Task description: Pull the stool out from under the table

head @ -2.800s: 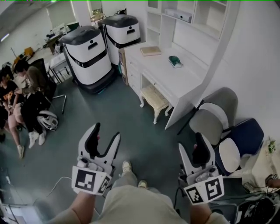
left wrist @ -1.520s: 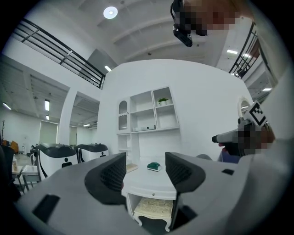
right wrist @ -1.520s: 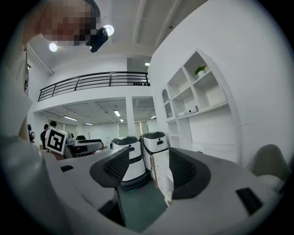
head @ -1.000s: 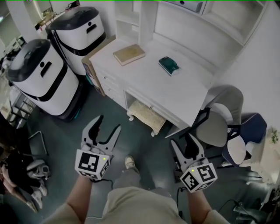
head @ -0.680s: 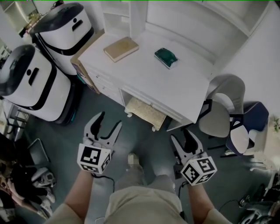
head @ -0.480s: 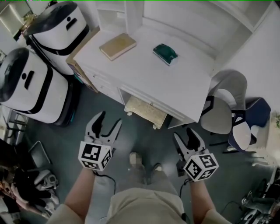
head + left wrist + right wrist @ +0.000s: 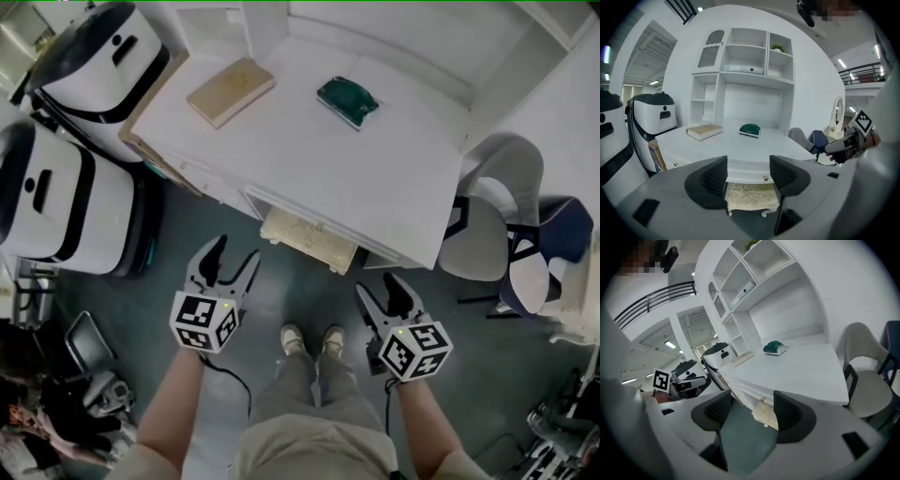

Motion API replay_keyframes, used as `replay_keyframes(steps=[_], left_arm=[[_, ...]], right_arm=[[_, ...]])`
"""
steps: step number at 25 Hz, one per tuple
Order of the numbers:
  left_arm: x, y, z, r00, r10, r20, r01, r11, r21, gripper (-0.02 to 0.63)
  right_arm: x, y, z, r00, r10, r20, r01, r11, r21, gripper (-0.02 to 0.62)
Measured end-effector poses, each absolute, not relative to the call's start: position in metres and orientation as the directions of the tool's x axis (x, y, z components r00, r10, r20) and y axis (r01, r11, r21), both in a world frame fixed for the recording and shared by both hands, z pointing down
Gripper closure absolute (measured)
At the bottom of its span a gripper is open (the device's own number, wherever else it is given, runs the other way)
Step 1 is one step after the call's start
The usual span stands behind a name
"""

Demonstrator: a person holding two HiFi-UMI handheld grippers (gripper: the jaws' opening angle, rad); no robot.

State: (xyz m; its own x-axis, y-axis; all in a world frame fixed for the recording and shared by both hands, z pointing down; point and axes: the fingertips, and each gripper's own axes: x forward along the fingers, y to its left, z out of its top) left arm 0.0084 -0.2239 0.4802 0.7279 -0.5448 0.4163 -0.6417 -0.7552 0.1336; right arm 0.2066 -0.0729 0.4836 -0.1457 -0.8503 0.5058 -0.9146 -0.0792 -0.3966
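Observation:
A cream stool [image 7: 307, 239] with a patterned seat and curved white legs stands tucked under the white desk [image 7: 281, 155]; only its front part shows. In the left gripper view the stool [image 7: 751, 197] shows between the jaws, some way off. My left gripper [image 7: 230, 262] hovers open just in front of the stool's left end, with nothing in it. To the right of the stool my right gripper [image 7: 387, 291] is open and empty too; in its own view the stool [image 7: 765, 414] lies ahead by the desk edge [image 7: 797, 380].
On the desk lie a tan book [image 7: 230, 90] and a green object [image 7: 348, 101]. Two large white-and-black machines [image 7: 66, 187] stand left of the desk. A grey chair [image 7: 492, 220] and a blue one [image 7: 553, 258] stand at its right. My feet [image 7: 309, 339] are on the dark floor.
I have walked up to the desk; the stool and desk now lie just ahead of both grippers. Both grippers stay open and empty.

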Motion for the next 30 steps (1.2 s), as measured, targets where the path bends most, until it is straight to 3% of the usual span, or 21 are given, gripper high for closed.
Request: replay_keyframes(steps=[12, 18, 22, 30], left_arm=[[0.039, -0.273, 0.616, 0.74, -0.464, 0.487, -0.586, -0.8, 0.128, 0.313], [0.057, -0.294, 0.7, 0.759, -0.453, 0.468, -0.531, -0.846, 0.041, 0.311], [0.057, -0.3, 0.752, 0.772, -0.44, 0.459, -0.558, -0.815, 0.157, 0.308], [0.072, -0.315, 0.831, 0.781, -0.392, 0.485, -0.532, -0.825, 0.191, 0.264]], right_arm=[[0.22, -0.091, 0.636, -0.158, -0.797, 0.583, -0.878, -0.157, -0.452, 0.291], [0.227, -0.1, 0.716, -0.148, -0.8, 0.581, -0.857, -0.19, -0.479, 0.291], [0.226, -0.116, 0.753, -0.147, -0.806, 0.574, -0.867, -0.174, -0.466, 0.291], [0.249, -0.133, 0.826, -0.102, -0.802, 0.588, -0.875, -0.209, -0.436, 0.285]])
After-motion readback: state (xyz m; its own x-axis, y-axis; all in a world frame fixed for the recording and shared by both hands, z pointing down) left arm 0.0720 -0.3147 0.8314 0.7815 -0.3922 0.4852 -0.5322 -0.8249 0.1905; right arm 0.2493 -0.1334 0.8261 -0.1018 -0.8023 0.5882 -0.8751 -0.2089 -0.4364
